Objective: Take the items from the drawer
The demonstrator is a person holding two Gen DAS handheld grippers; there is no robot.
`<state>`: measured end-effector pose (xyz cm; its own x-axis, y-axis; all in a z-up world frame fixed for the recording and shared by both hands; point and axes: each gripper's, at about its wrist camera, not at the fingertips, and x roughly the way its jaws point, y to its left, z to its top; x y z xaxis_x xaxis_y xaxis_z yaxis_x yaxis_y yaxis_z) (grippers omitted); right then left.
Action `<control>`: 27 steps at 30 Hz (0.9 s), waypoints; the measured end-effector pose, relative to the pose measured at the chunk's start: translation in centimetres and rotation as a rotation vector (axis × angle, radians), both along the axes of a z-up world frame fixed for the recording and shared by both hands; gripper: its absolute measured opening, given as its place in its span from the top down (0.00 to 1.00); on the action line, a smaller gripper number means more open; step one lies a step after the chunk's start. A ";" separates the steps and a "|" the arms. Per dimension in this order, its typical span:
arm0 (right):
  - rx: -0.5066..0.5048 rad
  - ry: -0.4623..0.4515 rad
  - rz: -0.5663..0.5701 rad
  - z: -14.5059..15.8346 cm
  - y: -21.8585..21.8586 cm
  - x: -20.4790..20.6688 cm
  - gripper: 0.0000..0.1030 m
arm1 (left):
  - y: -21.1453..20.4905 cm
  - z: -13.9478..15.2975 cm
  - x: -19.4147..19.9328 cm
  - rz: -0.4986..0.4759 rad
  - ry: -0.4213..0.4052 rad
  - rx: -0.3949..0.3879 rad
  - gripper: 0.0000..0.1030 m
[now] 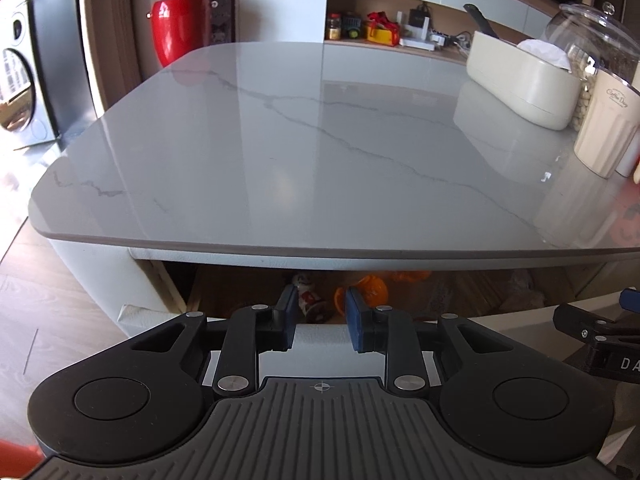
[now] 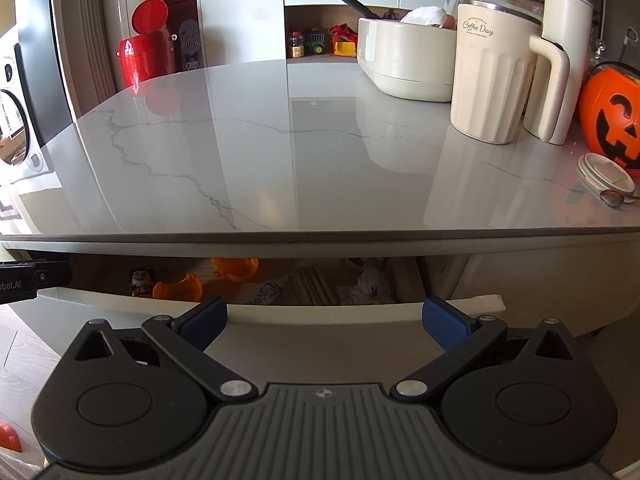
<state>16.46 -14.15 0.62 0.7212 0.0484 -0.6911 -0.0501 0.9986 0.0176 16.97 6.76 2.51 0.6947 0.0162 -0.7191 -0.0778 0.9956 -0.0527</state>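
A drawer (image 2: pixel 320 314) stands pulled out under the grey marble table (image 2: pixel 260 160). Inside lie a small red-and-white figurine (image 2: pixel 141 282), two orange pumpkin-shaped pieces (image 2: pixel 178 287) (image 2: pixel 234 267), brown sticks (image 2: pixel 314 286) and white wrapped packets (image 2: pixel 368 286). My left gripper (image 1: pixel 321 320) hovers open just before the drawer front, with the figurine (image 1: pixel 306 294) and an orange piece (image 1: pixel 368 290) beyond its fingers. My right gripper (image 2: pixel 324 320) is open wide at the drawer's front edge, holding nothing.
On the table's right stand a cream oval container (image 2: pixel 404 60), a cream "Coffee Day" canister (image 2: pixel 492 76), a white handled jug (image 2: pixel 560 56), an orange pumpkin bucket (image 2: pixel 614 120), and a lid with a spoon (image 2: pixel 606 176). A red bin (image 2: pixel 146 56) stands behind the table.
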 end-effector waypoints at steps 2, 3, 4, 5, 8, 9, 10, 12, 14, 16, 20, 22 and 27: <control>-0.022 0.014 0.028 0.0 0.1 -0.1 0.00 | -0.1 -0.1 -0.4 -0.003 -0.003 0.000 0.73; -0.052 0.018 0.054 -0.1 0.3 -0.3 0.00 | -0.2 -0.1 -0.5 -0.005 -0.005 0.004 0.73; -0.097 0.020 0.085 -0.2 0.8 -0.6 0.00 | -0.3 -0.1 -0.8 -0.006 -0.004 0.007 0.73; -0.135 0.017 0.108 -0.4 1.2 -0.9 0.00 | -0.3 -0.1 -1.1 -0.008 -0.003 0.008 0.73; -0.078 -0.025 0.158 0.2 1.4 -2.2 0.00 | -0.2 -0.1 -2.0 -0.015 -0.005 0.008 0.73; -0.056 -0.063 0.163 0.8 1.5 -2.8 0.00 | -0.2 -0.1 -2.2 -0.017 -0.006 0.009 0.73; -0.045 -0.113 0.170 1.6 1.8 -3.2 0.00 | -0.2 -0.1 -2.5 -0.016 -0.007 0.010 0.73; -0.017 -0.164 0.176 2.5 2.1 -2.9 0.00 | -0.2 -0.1 -3.0 -0.016 -0.009 0.012 0.73; 0.004 -0.105 0.161 2.4 2.7 -1.0 0.00 | -0.2 -0.1 -3.4 -0.016 -0.006 0.010 0.73; 0.051 -0.012 0.126 1.5 2.7 0.9 0.00 | -0.2 0.0 -3.8 -0.019 0.001 0.010 0.73; 0.099 0.150 0.087 -0.5 2.1 1.7 0.00 | -0.3 0.3 -4.4 -0.038 0.008 0.025 0.75; 0.073 0.101 0.086 -0.6 2.3 0.6 0.00 | -0.3 0.4 -4.0 -0.062 0.007 -0.004 0.74; 0.073 0.136 0.079 -0.2 2.1 1.0 0.00 | 0.1 -0.8 -2.5 -0.057 0.117 -0.021 0.73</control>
<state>17.43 -12.02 0.43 0.6133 0.1544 -0.7746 -0.1206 0.9875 0.1014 14.47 6.89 1.75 0.6058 -0.0368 -0.7948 -0.0281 0.9973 -0.0676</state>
